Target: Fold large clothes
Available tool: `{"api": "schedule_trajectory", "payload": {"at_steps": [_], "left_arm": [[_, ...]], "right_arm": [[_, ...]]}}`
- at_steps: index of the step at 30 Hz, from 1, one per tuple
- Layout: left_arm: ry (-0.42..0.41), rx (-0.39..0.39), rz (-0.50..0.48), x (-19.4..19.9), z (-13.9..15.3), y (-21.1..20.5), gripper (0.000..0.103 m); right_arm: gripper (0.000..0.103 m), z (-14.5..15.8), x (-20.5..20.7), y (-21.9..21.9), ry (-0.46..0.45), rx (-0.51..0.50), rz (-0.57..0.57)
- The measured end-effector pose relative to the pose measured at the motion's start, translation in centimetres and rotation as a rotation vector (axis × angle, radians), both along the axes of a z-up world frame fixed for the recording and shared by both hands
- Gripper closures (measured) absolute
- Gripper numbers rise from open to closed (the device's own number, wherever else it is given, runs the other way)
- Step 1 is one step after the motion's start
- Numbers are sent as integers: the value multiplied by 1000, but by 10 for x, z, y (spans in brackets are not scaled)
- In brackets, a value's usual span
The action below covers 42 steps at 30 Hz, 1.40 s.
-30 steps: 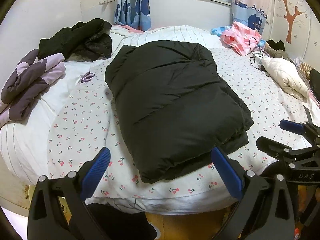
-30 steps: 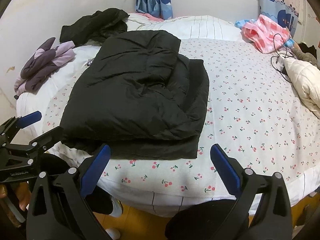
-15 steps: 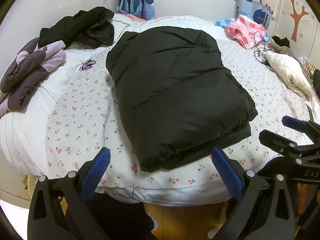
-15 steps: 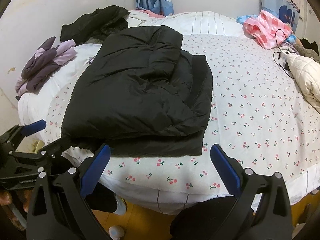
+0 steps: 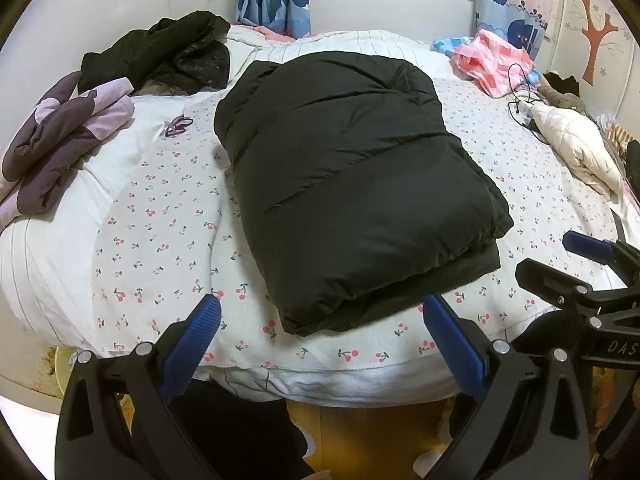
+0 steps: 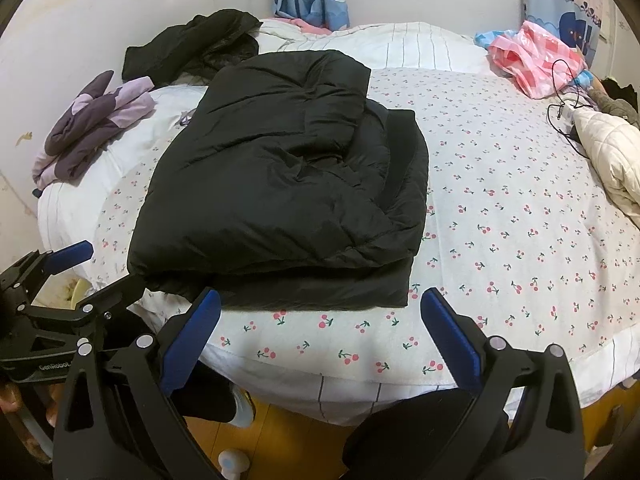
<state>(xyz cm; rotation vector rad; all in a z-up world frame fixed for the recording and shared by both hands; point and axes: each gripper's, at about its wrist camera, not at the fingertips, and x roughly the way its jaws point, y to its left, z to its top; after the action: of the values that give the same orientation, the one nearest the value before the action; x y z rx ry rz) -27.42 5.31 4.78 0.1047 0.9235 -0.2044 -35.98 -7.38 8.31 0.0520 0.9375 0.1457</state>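
A black puffer jacket (image 5: 352, 184) lies folded into a thick rectangle on the cherry-print bed sheet (image 5: 160, 240); it also shows in the right wrist view (image 6: 280, 184). My left gripper (image 5: 320, 340) is open and empty, hovering at the bed's near edge just short of the jacket's near end. My right gripper (image 6: 320, 332) is open and empty, also at the near edge, in front of the jacket's near right corner. Each gripper shows in the other's view: the right one (image 5: 580, 272) at right, the left one (image 6: 60, 280) at left.
A purple folded garment (image 5: 60, 140) and a black crumpled coat (image 5: 168, 56) lie at the far left. A pink checked cloth (image 5: 492, 60), a black cable (image 5: 520, 96) and a cream quilted garment (image 5: 576, 148) lie at the right. Wooden floor (image 5: 360, 432) lies below the bed edge.
Both grippers have risen and tilted down a little, so the jacket and bed sit lower and closer in view. The jacket has not moved. Both grippers stay open.
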Motion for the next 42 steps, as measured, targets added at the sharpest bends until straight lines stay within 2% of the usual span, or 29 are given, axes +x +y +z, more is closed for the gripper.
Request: {"api": "schedule_trajectory", "payload": {"at_steps": [14, 42], "left_arm": [[57, -47, 14, 2, -7, 7, 6], [59, -25, 26, 2, -6, 9, 6]], "right_arm": [[6, -3, -2, 5, 13, 5, 7], [6, -8, -2, 5, 25, 4, 8]]}}
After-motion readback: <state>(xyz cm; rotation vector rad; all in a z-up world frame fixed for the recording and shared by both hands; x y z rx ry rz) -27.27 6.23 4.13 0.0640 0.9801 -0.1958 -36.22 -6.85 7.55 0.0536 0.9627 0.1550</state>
